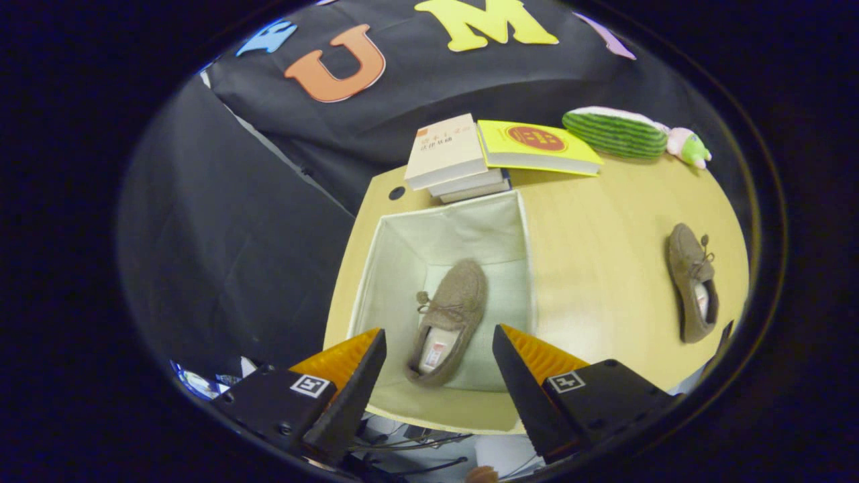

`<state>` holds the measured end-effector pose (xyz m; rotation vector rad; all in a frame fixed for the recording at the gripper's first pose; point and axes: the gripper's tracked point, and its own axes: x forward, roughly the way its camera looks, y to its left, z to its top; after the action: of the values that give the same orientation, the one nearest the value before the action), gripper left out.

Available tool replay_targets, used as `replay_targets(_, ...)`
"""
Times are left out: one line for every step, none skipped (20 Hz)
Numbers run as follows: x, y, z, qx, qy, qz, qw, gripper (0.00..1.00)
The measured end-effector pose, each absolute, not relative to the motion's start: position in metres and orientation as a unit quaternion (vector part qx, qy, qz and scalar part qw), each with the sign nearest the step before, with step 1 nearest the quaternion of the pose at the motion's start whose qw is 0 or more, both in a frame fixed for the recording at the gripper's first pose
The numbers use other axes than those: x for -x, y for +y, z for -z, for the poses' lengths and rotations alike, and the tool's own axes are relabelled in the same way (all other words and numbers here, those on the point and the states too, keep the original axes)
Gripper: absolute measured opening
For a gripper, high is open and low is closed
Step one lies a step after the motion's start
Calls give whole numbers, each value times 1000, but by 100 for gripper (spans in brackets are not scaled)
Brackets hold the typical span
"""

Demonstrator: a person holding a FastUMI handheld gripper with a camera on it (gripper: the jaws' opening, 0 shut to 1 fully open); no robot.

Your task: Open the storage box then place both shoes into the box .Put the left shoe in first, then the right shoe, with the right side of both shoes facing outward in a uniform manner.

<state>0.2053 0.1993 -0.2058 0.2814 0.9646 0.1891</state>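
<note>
Already one brown shoe (448, 322) is seen lying on the floor of the open storage box (376, 268), just beyond and between the fingers of the gripper (439, 362), which are spread wide and hold nothing. The second shoe (693, 282) is found on the wooden table (604, 268), well apart from the box on its right side, toe pointing away. Stacked books (456, 161) and a striped plush toy (617, 133) are set beyond the box.

The step in hand is judged to be fetching the second shoe. The gripper is best lifted clear of the box wall, carried across, and closed across the shoe's narrow middle, so that its orientation can be matched to the first shoe when lowered.
</note>
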Motion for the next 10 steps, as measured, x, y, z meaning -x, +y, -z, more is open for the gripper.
replay_targets(-204, 187, 201, -126, 457, -84, 876, 100)
replay_targets(-202, 172, 197, -118, 455, -77, 879, 100)
replay_targets(-201, 158, 195, -113, 454, -68, 881, 100)
replay_targets(-199, 142, 194, -108, 455, -59, 882, 100)
replay_targets(-198, 127, 193, -103, 456, -51, 882, 100)
replay_targets(-198, 110, 194, -97, 458, -43, 883, 100)
replay_targets(-198, 92, 195, -89, 461, -35, 882, 100)
replay_targets(-197, 74, 198, -81, 466, -28, 881, 100)
replay_targets(-197, 56, 199, -78, 470, -17, 879, 100)
replay_targets(-199, 37, 202, -80, 474, -7, 877, 100)
